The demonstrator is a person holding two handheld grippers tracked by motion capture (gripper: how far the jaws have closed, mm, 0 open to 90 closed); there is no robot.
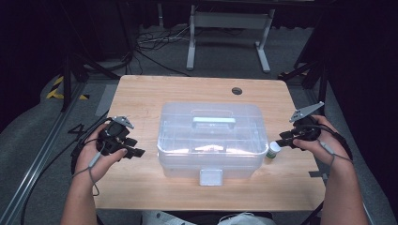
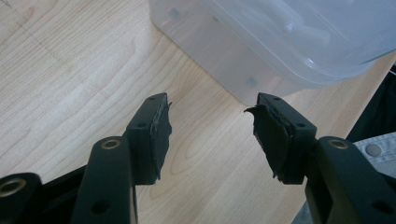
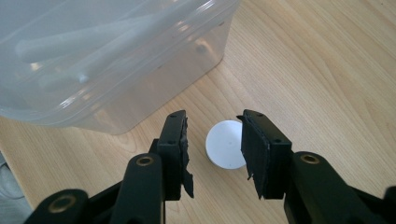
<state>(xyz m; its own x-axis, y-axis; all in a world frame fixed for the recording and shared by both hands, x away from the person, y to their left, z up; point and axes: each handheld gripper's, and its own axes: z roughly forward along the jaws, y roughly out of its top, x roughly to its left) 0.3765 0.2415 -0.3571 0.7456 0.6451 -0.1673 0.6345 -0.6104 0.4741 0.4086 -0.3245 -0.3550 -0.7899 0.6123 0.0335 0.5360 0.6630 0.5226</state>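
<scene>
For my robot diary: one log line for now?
left gripper: open, empty | right gripper: open around small bottle | clear box: closed

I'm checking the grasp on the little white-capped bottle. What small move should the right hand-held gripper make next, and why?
Probably ease the right hand-held gripper forward and down, then close. Its jaws stand open with the white-capped bottle between their tips, nearer one pad, gap on the other side. The bottle stands on the table beside the clear box.

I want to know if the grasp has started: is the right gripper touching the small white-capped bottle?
Cannot tell. In the right gripper view the white cap sits between the open right gripper, with one pad overlapping its edge.
</scene>
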